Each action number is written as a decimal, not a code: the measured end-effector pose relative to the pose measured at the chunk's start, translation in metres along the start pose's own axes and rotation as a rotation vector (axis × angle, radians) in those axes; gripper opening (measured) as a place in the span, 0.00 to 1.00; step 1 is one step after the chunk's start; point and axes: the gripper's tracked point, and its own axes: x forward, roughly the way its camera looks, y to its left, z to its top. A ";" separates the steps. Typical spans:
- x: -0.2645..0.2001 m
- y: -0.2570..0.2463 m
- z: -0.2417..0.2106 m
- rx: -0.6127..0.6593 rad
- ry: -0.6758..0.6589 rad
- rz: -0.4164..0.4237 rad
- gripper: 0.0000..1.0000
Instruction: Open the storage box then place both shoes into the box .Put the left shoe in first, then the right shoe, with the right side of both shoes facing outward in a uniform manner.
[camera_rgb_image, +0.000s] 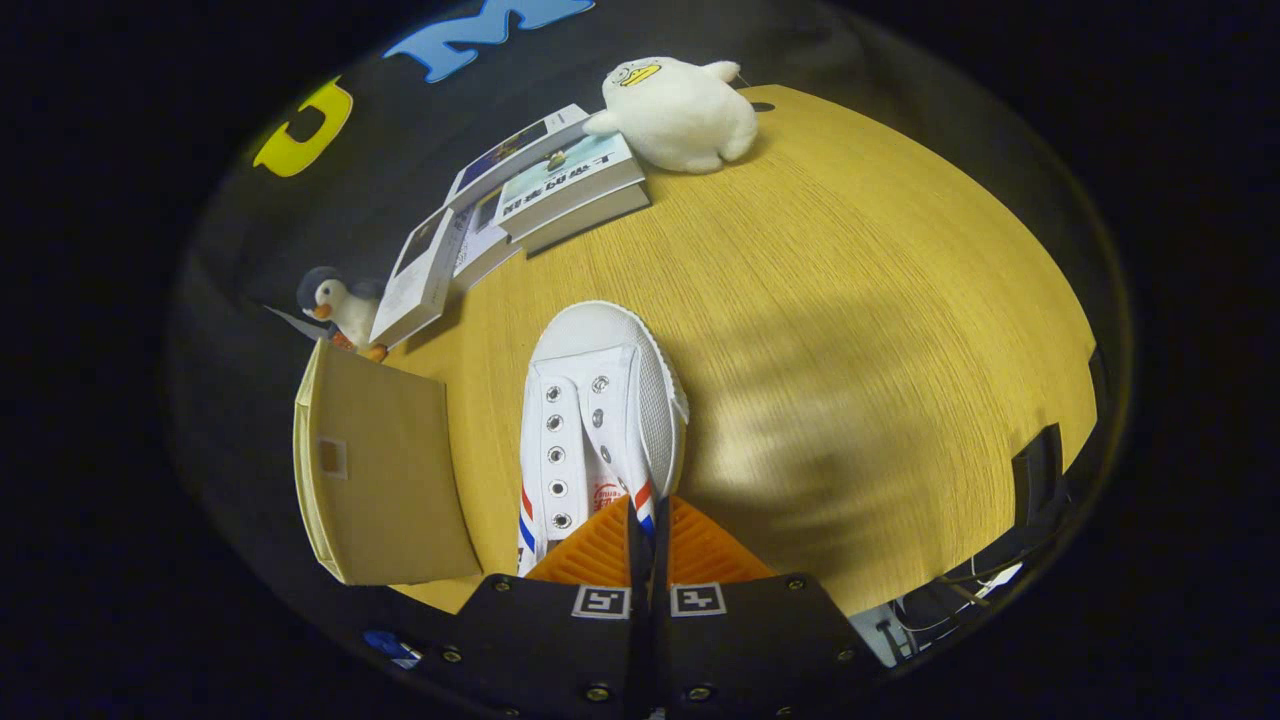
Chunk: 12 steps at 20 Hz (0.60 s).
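Between the nearly closed fingers of the tool (645, 512), a white shoe (598, 420) is pinched at its collar, toe pointing far, just right of the storage box (375, 470) on the tabletop (850, 300).

book (565, 185) title, shoe (598, 420) logo, both illegible

Non-task stuff: white plush duck (680, 112) at top center, on far edge of wood table (880, 330). Stack of books (545, 190) just left of it, w/ one more book (418, 278) lower left, leaning. Small penguin toy (335, 305) at left, beside that book. Cables (960, 590) at lower right, off the table.
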 end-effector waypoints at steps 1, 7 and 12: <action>-0.006 0.007 0.003 0.004 -0.007 0.012 0.00; -0.032 0.052 0.010 -0.037 -0.032 0.041 0.00; -0.049 0.097 0.014 -0.076 -0.053 0.074 0.00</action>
